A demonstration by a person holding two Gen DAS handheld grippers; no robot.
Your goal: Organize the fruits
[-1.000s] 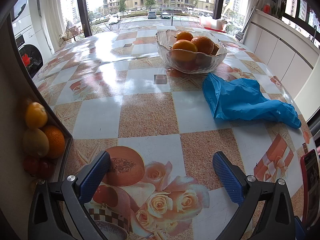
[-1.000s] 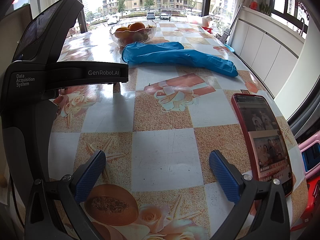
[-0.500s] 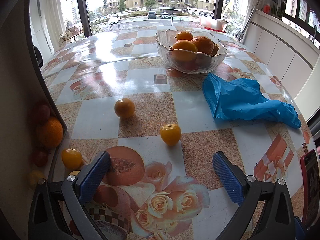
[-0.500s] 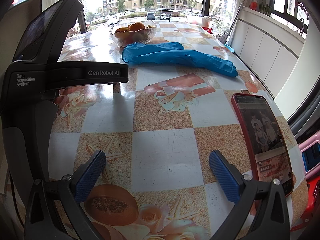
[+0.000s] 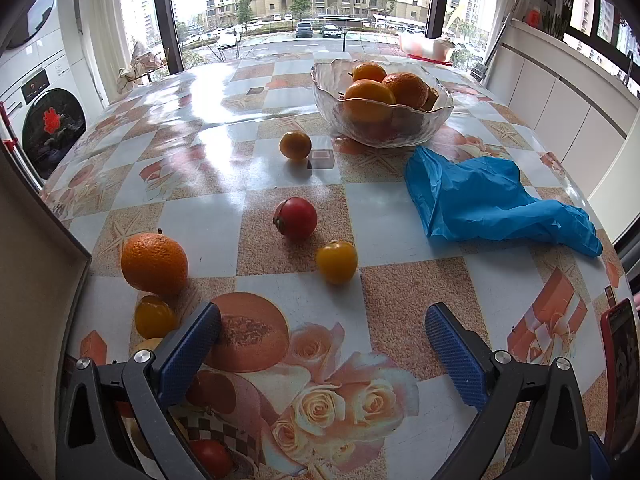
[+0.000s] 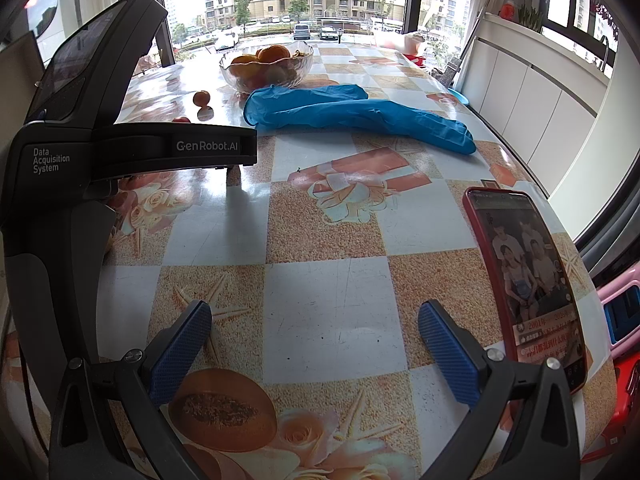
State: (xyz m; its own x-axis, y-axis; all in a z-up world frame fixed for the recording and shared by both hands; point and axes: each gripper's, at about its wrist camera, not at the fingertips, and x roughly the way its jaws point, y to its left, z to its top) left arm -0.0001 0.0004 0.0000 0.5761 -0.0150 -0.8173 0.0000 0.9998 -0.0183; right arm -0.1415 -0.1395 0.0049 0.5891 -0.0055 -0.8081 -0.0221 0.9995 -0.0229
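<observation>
Both the left gripper (image 5: pixel 322 326) and right gripper (image 6: pixel 314 322) sit wide open and empty, loose fruit scattered toward 12 o'clock, glass bowl (image 5: pixel 382 120) at 1.

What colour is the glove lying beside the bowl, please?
The glove is bright blue, seen best in the left wrist view beside the bowl.

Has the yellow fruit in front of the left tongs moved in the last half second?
Yes. The yellow fruit has rolled slightly away from the left tongs, off the white tile onto the brown one behind it, and now sits nearer the glass bowl.
</observation>
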